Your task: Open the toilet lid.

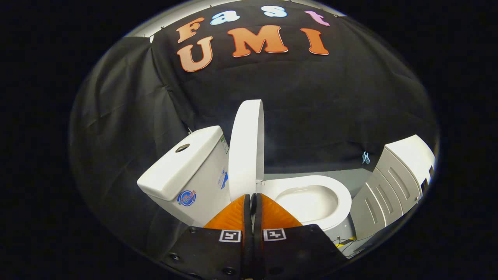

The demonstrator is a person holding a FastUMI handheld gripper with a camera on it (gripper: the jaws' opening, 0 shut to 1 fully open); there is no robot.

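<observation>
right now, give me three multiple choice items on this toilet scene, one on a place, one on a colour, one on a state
1. Where is the cabinet?
A. beyond the bowl, on the side away from the tank
B. on top of the tank
C. between the tool's fingers

2. What colour is the lid?
A. black
B. white
C. red

3. How does the lid stand?
A. flat over the bowl
B. raised upright by the tank
C. lying on the floor

Answers:
1. A, the bowl lies between cabinet and tank.
2. B, white like the bowl.
3. B, it stands on edge just ahead of the tool, whose fingers are shut together.
</observation>
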